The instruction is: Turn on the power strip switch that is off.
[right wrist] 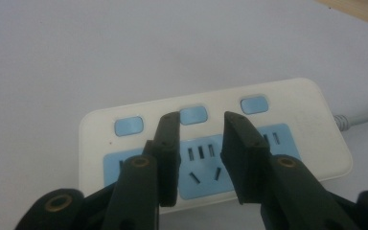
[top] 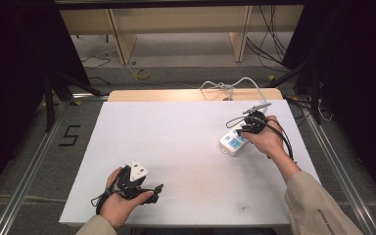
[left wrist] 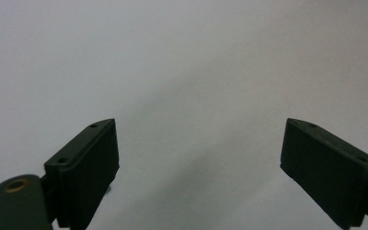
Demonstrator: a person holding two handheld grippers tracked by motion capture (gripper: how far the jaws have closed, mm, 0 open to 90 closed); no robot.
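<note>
One power strip (top: 234,141) is seen lying flat toward the right side of the white surface (top: 176,147), its cord (top: 235,85) running off the far edge. Three blue switches (right wrist: 193,115) and three blue socket panels are counted on its cream top in the right gripper view. The right tool (right wrist: 200,158) is held just above the middle socket panel (right wrist: 203,170), its jaws partly spread with nothing pinched between them. The left tool (left wrist: 199,167) is held low over bare surface near the front left, well apart from the strip, its two jaws spread wide and empty. Two hands are counted, one per tool.
</note>
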